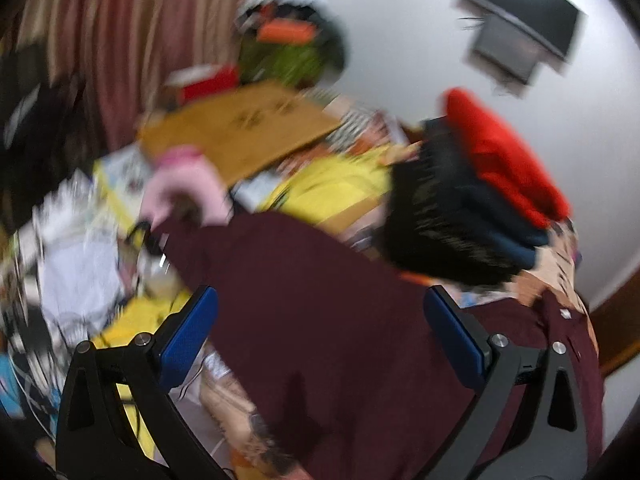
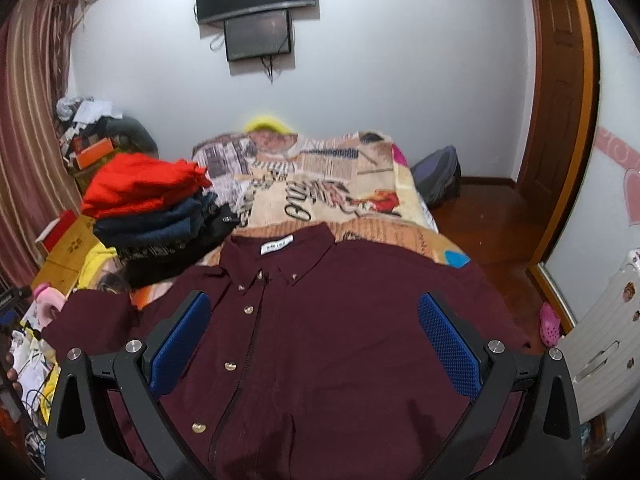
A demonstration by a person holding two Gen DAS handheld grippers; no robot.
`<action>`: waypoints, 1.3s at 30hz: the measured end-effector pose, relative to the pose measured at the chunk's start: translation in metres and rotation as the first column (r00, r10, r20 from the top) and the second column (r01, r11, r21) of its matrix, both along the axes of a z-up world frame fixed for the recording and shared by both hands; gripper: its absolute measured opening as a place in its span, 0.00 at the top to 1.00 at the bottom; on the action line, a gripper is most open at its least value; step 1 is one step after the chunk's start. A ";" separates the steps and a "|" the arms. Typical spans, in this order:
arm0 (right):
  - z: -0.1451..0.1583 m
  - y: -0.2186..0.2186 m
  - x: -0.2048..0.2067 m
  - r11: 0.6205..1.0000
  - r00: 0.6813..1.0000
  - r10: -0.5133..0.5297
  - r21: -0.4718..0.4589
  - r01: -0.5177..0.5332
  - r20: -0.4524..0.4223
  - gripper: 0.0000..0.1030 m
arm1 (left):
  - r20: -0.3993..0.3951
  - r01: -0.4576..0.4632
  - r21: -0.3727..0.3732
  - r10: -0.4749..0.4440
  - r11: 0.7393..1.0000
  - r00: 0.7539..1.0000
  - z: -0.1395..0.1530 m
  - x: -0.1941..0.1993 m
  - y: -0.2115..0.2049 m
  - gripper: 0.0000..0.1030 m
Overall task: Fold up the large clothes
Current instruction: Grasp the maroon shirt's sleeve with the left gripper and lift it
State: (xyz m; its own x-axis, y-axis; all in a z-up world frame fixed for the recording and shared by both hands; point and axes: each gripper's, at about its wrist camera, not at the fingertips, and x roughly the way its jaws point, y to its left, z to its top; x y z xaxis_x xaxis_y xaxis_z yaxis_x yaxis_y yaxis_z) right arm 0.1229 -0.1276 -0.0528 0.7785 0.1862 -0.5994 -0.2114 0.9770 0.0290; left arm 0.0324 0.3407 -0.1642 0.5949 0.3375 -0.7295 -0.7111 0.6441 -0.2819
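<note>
A large maroon button-up shirt (image 2: 340, 320) lies spread face up on the bed, collar away from me, gold buttons down its front. Its left sleeve (image 2: 92, 316) stretches toward the bed's left edge. My right gripper (image 2: 314, 332) hovers open over the shirt's chest, nothing between its blue pads. The left wrist view is blurred by motion. There my left gripper (image 1: 320, 332) stands open above the maroon sleeve (image 1: 312, 300), which runs up to the left across the view.
A stack of folded clothes, red on top (image 2: 140, 184) over dark blue and black, sits at the bed's left by the shirt's shoulder. Cardboard boxes (image 1: 240, 128), yellow cloth and clutter fill the floor on the left. A patterned blanket (image 2: 320, 184) covers the bed. A wooden door (image 2: 560, 100) is at right.
</note>
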 end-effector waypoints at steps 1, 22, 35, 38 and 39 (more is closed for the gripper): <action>-0.003 0.002 0.005 1.000 1.000 -0.001 -0.003 0.001 -0.015 0.00 | -0.013 -0.024 -0.038 0.024 0.999 1.000 -0.013 -0.003 0.011 0.01; -0.041 0.021 0.049 1.000 0.983 -0.009 -0.024 0.004 -0.184 0.00 | -0.028 -0.178 -0.447 0.185 0.877 0.982 -0.147 -0.010 0.107 0.58; -0.041 0.019 0.045 0.999 0.984 0.004 -0.037 -0.011 -0.180 0.00 | -0.065 -0.062 0.101 0.068 0.993 0.996 -0.029 0.039 0.038 0.91; -0.039 0.018 0.042 0.999 0.986 0.012 -0.048 -0.020 -0.167 0.00 | 0.006 0.002 0.161 -0.003 0.987 1.000 0.005 0.049 0.012 0.91; -0.039 0.017 0.041 0.998 0.987 0.013 -0.053 -0.022 -0.163 0.00 | 0.040 0.032 0.180 -0.040 0.983 0.998 0.020 0.053 0.001 0.91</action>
State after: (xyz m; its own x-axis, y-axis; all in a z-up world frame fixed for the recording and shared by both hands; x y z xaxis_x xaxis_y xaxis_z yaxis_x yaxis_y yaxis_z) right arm 0.1637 -0.1102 -0.0916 0.6670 0.1629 -0.7271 -0.2255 0.9742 0.0113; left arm 0.0850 0.3420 -0.1439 0.6387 0.4382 -0.6325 -0.6761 0.7121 -0.1893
